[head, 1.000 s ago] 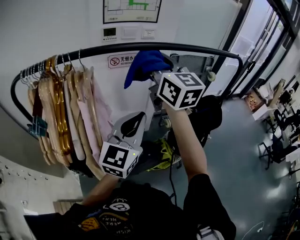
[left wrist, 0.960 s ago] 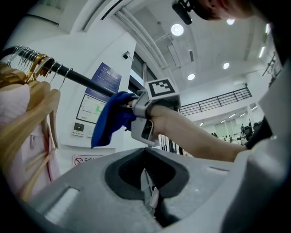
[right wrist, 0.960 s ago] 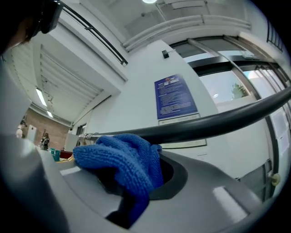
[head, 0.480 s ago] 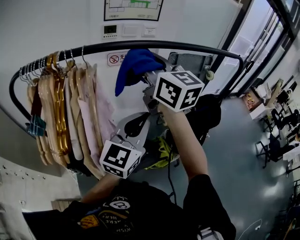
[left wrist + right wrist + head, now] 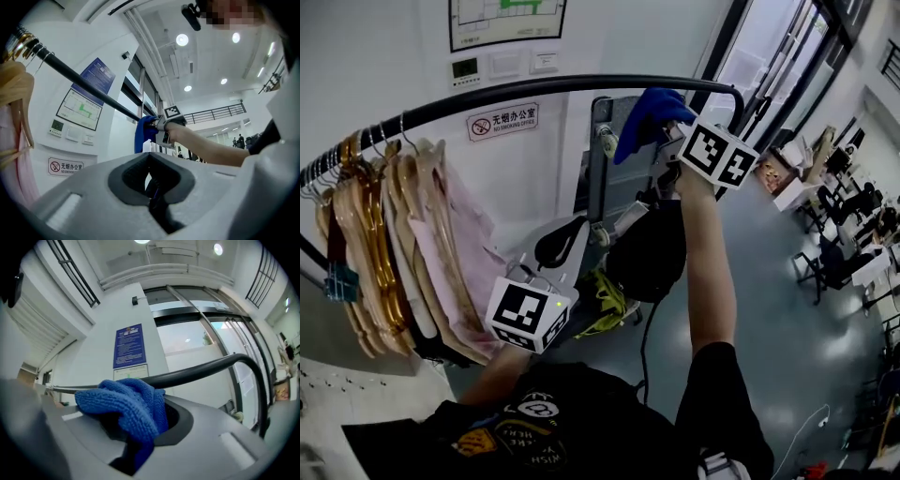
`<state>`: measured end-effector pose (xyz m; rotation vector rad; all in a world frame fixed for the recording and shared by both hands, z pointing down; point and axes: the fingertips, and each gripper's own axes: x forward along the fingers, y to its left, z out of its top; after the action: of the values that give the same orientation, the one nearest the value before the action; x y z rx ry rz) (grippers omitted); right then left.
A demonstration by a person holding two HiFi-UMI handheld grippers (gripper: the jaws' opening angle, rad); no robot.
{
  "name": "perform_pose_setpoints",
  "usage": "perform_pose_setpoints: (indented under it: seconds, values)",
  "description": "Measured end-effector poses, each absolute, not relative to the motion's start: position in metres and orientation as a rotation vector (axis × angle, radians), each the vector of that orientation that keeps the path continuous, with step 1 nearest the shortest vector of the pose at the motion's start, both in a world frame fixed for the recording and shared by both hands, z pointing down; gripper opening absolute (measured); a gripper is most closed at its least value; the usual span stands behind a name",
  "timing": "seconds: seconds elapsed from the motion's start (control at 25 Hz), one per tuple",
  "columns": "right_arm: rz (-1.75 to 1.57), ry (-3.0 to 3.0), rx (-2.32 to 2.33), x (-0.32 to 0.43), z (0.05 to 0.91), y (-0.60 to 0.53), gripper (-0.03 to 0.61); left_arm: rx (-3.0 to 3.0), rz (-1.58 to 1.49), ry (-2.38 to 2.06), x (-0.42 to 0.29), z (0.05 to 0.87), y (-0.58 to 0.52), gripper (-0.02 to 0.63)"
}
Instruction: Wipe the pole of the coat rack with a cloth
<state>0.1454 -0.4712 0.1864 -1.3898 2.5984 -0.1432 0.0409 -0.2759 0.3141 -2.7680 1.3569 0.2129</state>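
Head view has the right gripper (image 5: pixel 661 131) raised at arm's length to the black pole (image 5: pixel 516 92) of the coat rack, close to where the pole bends downward at its far right end. A blue cloth (image 5: pixel 649 117) is bunched in its jaws and lies against the pole right above them, with a fold hanging toward the left of the gripper.

Seen from the right gripper view, the right gripper (image 5: pixel 140 427) pinches the cloth (image 5: pixel 126 404) tight. The fuzzy blue wad fills the hollow between the jaws and spills over their left side. The pole (image 5: pixel 201 371) runs just behind the top of the cloth and curves down to the right.

Lower and nearer the body, the left gripper (image 5: pixel 565 242) points upward, well below the pole and well apart from the cloth. In the left gripper view its jaws are pressed together with nothing between them (image 5: pixel 151 187). Above them I can see the pole (image 5: pixel 84 84) slanting across, and the cloth (image 5: pixel 143 133) with the right gripper (image 5: pixel 164 133) at it.

Far to the left of the left gripper, a row of hangers (image 5: pixel 384 234) with pale clothes crowds the other end of the pole. A small no-smoking sign (image 5: pixel 503 120) sits on the wall behind, just under the pole.
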Motion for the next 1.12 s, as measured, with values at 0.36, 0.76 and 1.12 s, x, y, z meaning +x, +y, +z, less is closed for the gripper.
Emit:
perform_pose_setpoints:
  seconds: [0.36,0.76,1.12]
  values:
    - [-0.14,2.326,-1.882,0.283,0.196,-0.552,0.06,-2.77,0.215,1.345,0.049,0.31,-0.294,-0.006]
    - [-0.073,2.462,-1.636,0.198,0.192,-0.511,0.054,-2.727,0.2,1.431,0.023,0.31,-0.295,-0.006]
    - [0.026,2.835,-1.048,-0.023,0.192,-0.421,0.054,-2.671,0.193,1.522,-0.003,0.312,-0.266,-0.006]
